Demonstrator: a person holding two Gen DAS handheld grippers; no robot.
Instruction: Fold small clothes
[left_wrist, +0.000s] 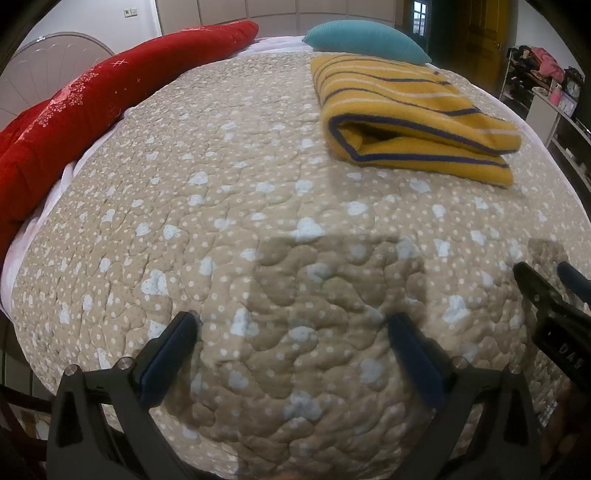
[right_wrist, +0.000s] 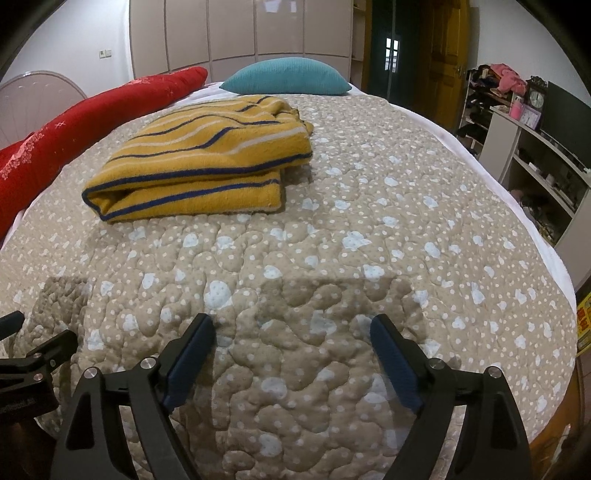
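Observation:
A yellow garment with navy and white stripes (left_wrist: 410, 114) lies folded on the beige dotted quilt (left_wrist: 221, 166) of a bed, towards its far side. In the right wrist view the same garment (right_wrist: 199, 166) sits ahead and to the left. My left gripper (left_wrist: 291, 318) hovers open over bare quilt, well short of the garment, with nothing between its blue pads. My right gripper (right_wrist: 291, 320) also stands open over bare quilt (right_wrist: 406, 221), empty. The two grippers are side by side: the right gripper (left_wrist: 546, 275) shows at the right edge of the left wrist view.
A red rolled blanket (left_wrist: 74, 110) runs along the bed's left side. A teal pillow (right_wrist: 288, 79) lies behind the garment. White shelves (right_wrist: 535, 162) with clutter stand off the right edge of the bed. A wardrobe and a wooden door are at the back.

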